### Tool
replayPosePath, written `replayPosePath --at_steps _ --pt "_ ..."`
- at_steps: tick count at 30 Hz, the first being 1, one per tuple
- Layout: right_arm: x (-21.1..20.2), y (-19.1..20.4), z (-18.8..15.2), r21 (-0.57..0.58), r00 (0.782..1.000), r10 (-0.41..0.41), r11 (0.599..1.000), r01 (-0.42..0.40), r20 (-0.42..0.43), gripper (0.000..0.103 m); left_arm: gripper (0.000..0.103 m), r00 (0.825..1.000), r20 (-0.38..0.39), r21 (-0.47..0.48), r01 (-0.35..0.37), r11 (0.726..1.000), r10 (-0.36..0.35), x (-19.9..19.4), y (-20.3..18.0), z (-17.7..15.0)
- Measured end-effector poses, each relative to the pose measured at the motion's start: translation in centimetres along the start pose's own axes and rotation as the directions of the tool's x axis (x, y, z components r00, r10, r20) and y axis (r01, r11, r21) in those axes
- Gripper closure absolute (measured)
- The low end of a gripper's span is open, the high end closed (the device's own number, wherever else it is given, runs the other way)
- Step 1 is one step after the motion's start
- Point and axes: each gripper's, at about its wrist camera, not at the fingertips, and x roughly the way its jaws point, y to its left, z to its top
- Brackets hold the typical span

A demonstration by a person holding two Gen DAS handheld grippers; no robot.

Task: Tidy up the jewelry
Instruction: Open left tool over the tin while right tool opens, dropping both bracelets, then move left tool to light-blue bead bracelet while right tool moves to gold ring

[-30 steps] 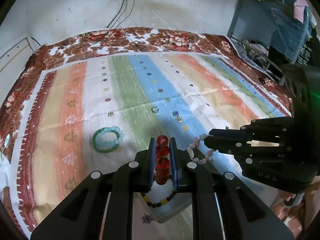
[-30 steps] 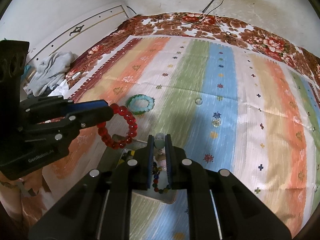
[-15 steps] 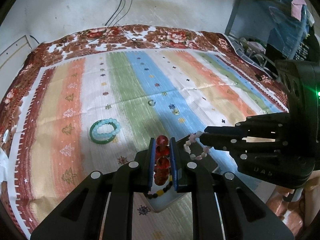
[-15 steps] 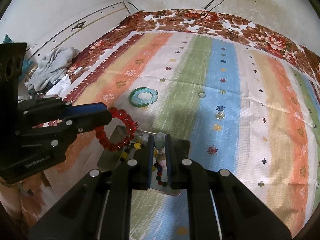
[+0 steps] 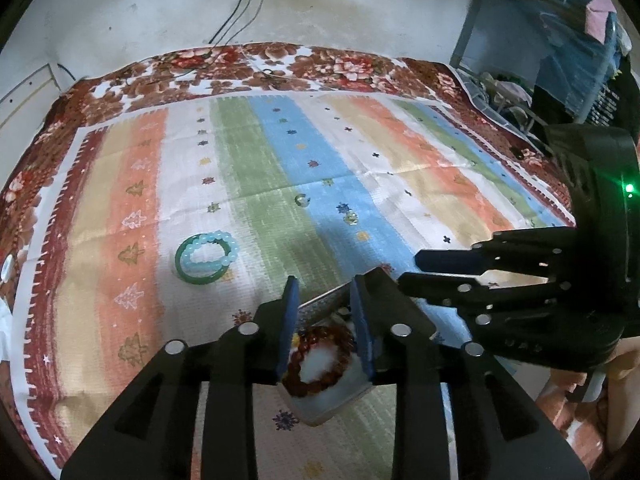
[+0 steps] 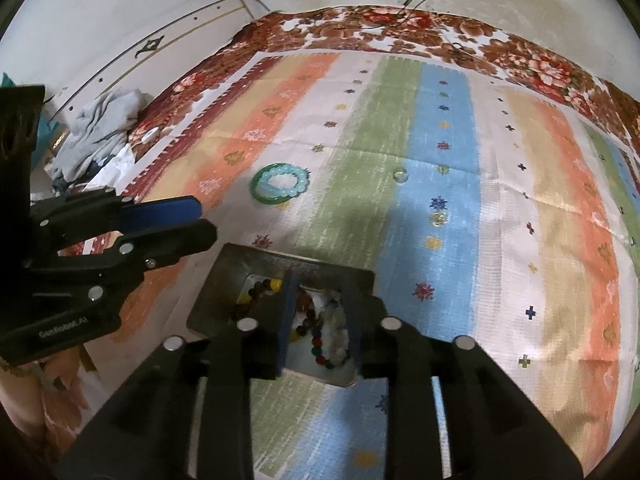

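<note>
While both grippers hang over the metal tray [image 6: 224, 276] on the striped cloth [image 6: 440, 160], their jaws are opening with nothing pinched between the pads. Seen past the left gripper [image 5: 325, 320], the red bead bracelet [image 5: 316, 364] lies loose in the tray's pale bottom, below and between the blue-padded fingers, which hide most of the tray's rim from that camera. The right gripper [image 6: 318, 320] likewise stands slightly parted above the tray, and its own fingers cover the middle of the contents; around them show a multicoloured bead string [image 6: 320, 350] and what seems to be a pale bracelet, though the blur makes that hard to confirm. Only the right wrist view shows the tray's whole dark rim and square outline. Well apart from the tray, on the cloth's white and orange stripes, rests a green bangle [image 5: 200, 274] with a light blue bead bracelet [image 5: 216, 250] lying on it. Farther out, on the blue stripe, sit two small clear rings [image 6: 400, 175]. Crumpled clothes [image 6: 100, 120] beside the cloth appear only in the right view, and a blue rack [image 5: 560, 40] only in the left.
</note>
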Motion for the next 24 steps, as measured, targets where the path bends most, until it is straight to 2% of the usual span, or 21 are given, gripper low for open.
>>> replayPosePath --at_steps 3,5,13,22,24 --pt "-0.1 -0.5 0.1 0.017 1.000 -0.003 1.000 0.003 0.006 0.073 0.070 1.000 0.000 -0.016 -0.017 1.000 0.017 0.1 0.7 0.1" --pt "0.0 -0.7 0.2 0.024 1.000 -0.011 1.000 0.011 0.006 0.067 0.070 1.000 0.000 -0.024 -0.027 0.999 0.027 0.1 1.1 0.2" --pt "0.3 -1.6 0.4 0.052 0.999 -0.042 0.998 0.042 0.008 0.061 0.065 0.999 -0.007 -0.045 -0.052 0.998 0.051 0.6 2.3 0.7" --pt "0.4 -2.5 0.9 0.083 0.999 -0.050 0.995 0.048 0.022 0.054 0.058 0.999 -0.003 -0.072 -0.046 0.996 0.045 0.9 3.2 1.5" --pt "0.6 -2.7 1.1 0.090 0.998 -0.054 0.995 0.051 0.021 0.050 0.057 0.999 -0.005 -0.074 -0.048 0.996 0.047 1.1 3.4 1.7"
